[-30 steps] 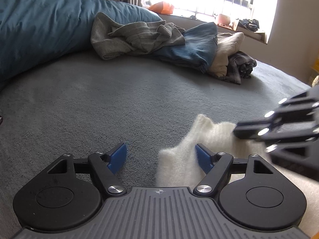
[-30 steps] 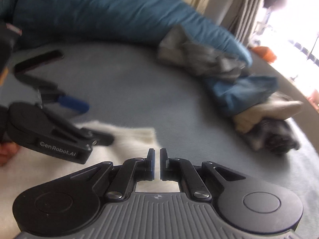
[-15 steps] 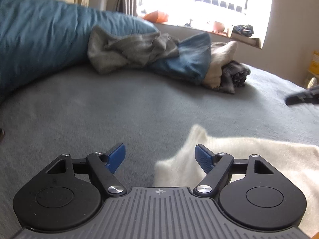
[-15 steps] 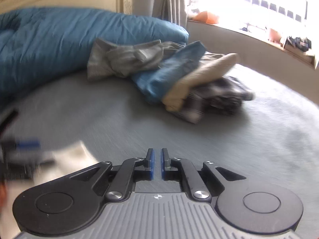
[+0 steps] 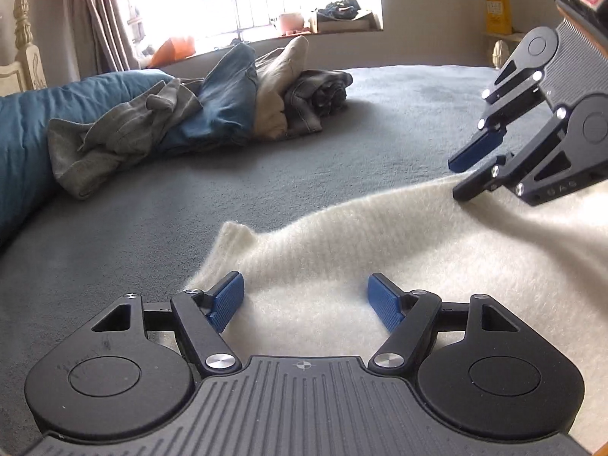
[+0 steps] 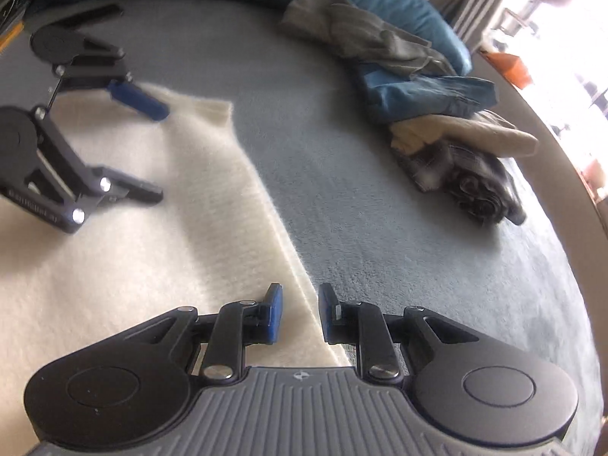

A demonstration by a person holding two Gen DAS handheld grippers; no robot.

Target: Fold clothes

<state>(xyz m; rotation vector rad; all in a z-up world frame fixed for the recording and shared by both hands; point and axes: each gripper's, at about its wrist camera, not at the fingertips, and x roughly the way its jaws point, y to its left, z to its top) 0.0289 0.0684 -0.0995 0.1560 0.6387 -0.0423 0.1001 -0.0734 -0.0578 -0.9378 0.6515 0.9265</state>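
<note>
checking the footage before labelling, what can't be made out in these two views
- White knit garment: full shape unknown; cut off by the right and bottom edges in the left wrist view, and its near part hidden behind the left gripper.
- Clothes pile: individual items tangled, count unclear.
- Window sill items: too small, washed out by glare.

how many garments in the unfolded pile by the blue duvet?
4 visible: grey top leftmost against the duvet, blue jeans, beige piece, dark plaid piece rightmost. More may be buried underneath.
</note>
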